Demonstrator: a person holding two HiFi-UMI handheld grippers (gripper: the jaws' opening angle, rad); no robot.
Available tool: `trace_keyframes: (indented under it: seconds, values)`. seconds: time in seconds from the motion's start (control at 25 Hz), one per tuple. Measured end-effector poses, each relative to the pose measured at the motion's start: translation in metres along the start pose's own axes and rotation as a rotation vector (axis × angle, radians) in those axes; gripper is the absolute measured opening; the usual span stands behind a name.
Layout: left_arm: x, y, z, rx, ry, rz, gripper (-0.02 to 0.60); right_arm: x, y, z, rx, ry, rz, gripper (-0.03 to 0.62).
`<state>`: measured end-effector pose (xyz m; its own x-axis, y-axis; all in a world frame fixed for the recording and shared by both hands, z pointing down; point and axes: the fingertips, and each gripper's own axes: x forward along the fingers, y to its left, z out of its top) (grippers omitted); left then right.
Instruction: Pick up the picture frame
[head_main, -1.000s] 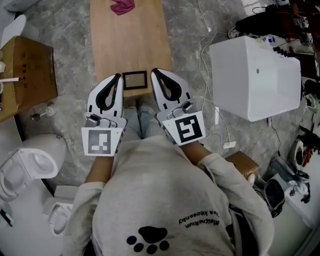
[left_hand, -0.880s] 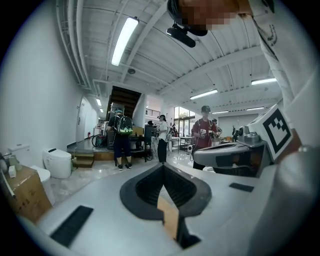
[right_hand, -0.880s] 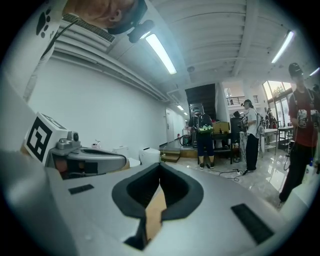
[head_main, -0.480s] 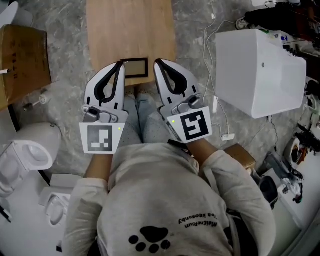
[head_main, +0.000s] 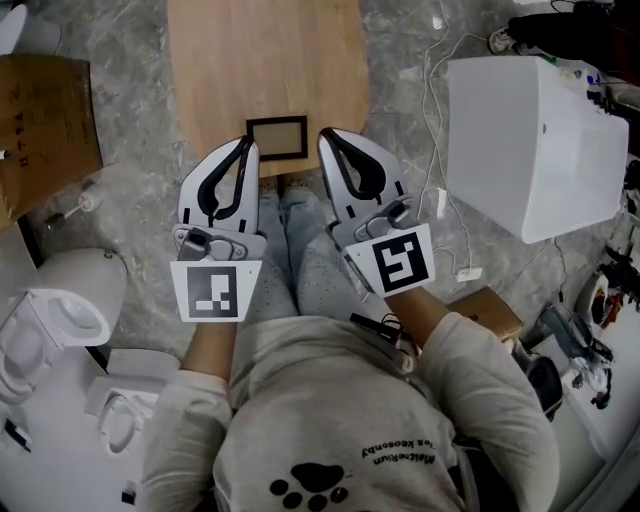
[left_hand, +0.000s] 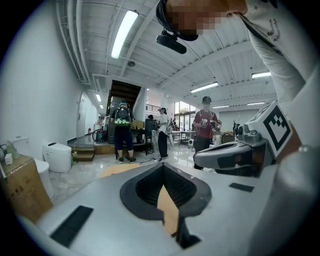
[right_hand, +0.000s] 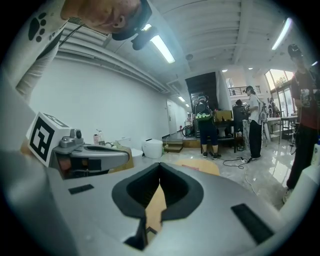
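Observation:
A small dark picture frame lies flat at the near edge of the light wooden table. My left gripper hangs just left of the frame's near corner, jaws shut with nothing in them. On the frame's other side, my right gripper is shut and empty too. In the left gripper view the closed jaws of the left gripper meet over a strip of tabletop, and the right gripper's body shows beside them. In the right gripper view the right gripper has its jaws closed, with the left gripper's body alongside.
A white box-like unit stands on the floor to the right, with cables trailing near it. A cardboard box and a white toilet are to the left. Several people stand far off across the room.
Both grippers have sunk together toward the table's near edge, on either side of the frame. Their jaws stayed shut.

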<state>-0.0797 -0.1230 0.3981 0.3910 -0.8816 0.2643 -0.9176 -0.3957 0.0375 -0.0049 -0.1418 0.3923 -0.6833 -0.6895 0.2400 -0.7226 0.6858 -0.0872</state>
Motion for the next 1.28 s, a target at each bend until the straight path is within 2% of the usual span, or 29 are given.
trace_keyframes:
  seconds: [0.2,0.44,0.92,1.04,1.28]
  values:
    - [0.011,0.001,-0.022,-0.011,0.002,0.003,0.009,0.006,-0.011,-0.029,0.005,0.037,-0.028,0.009]
    - [0.019,0.01,-0.043,0.039,0.007,0.025,0.009,0.017,-0.013,-0.043,0.011,0.005,-0.016,0.009]
    - [0.029,0.018,-0.086,-0.01,-0.035,0.013,0.009,0.025,-0.014,-0.102,0.005,0.07,-0.035,0.009]
    - [0.032,0.018,-0.097,0.017,-0.03,0.0,0.009,0.032,-0.015,-0.109,0.004,0.046,-0.031,0.009]
    - [0.035,0.015,-0.119,0.015,-0.013,-0.008,0.009,0.039,-0.016,-0.126,0.019,0.027,-0.044,0.009]
